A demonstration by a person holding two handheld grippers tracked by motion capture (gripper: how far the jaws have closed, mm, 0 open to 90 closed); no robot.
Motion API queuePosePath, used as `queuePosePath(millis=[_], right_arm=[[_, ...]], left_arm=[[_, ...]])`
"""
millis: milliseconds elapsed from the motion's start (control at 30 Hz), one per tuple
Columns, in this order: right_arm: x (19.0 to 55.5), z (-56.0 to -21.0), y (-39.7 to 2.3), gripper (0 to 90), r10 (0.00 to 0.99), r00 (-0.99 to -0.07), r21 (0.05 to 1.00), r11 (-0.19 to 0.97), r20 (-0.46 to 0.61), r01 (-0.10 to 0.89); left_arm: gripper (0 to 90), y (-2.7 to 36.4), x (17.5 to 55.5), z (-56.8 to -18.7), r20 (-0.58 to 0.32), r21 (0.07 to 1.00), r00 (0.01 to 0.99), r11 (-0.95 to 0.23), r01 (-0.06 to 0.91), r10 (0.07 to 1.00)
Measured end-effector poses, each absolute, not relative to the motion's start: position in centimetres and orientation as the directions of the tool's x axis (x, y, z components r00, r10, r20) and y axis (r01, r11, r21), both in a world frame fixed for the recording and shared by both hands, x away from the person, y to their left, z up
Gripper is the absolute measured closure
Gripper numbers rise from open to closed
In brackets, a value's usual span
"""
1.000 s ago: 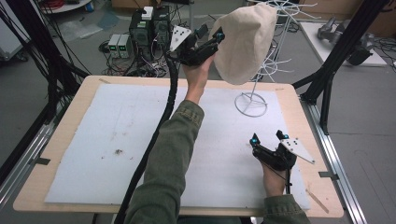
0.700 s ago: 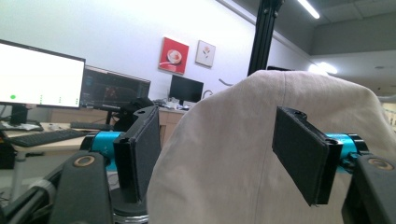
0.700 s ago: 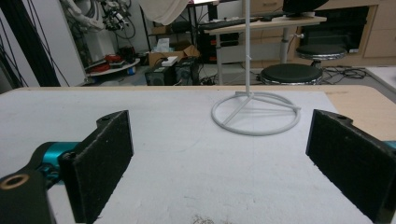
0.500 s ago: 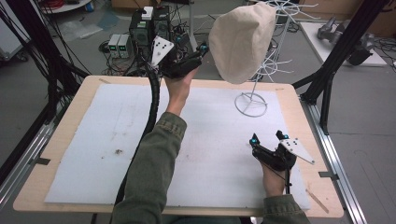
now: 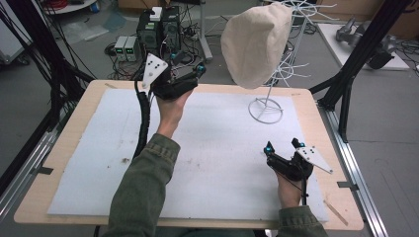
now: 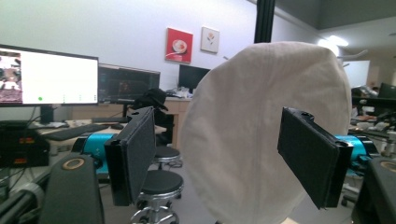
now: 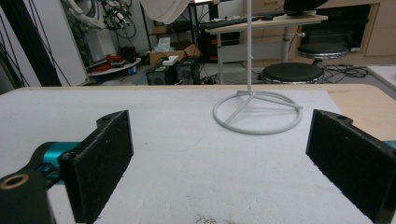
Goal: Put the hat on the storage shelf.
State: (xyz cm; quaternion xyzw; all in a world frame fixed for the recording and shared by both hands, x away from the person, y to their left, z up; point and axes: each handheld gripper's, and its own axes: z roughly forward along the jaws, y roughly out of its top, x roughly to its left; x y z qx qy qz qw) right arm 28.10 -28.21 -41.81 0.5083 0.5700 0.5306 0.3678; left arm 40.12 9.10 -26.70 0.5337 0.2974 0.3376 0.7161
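Hanging looks done: cream cloth cap (image 5: 257, 42) sits draped over the top of the white wire stand (image 5: 266, 109). Left gripper (image 5: 190, 79), left of the stand, has just been opening, nothing between its jaws. Right gripper (image 5: 282, 146) rests released nearer the person.
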Motion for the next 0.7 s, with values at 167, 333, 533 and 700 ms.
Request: queuePosePath(millis=[167,333,533,700], right_arm=[[28.1,-41.8,-28.1,6.5,0.97,-0.211,0.979,-0.083,0.123,0.187],[28.2,-41.9,-28.1,6.5,0.971,-0.208,0.978,-0.082,0.122,0.192],[28.2,-41.8,-28.1,6.5,0.97,-0.209,0.978,-0.083,0.123,0.191],[28.3,-41.9,-28.0,6.5,0.969,-0.209,0.976,-0.089,0.131,0.197]], left_arm=[[27.2,11.0,38.8,-27.6,-0.032,0.971,0.558,0.157,-0.177,0.829],[26.8,13.1,37.6,-28.9,-0.039,0.973,0.526,0.151,-0.172,0.849],[26.5,14.9,36.8,-30.1,-0.057,0.977,0.499,0.151,-0.151,0.865],[26.3,15.7,36.1,-31.2,-0.063,0.98,0.501,0.148,-0.132,0.863]])
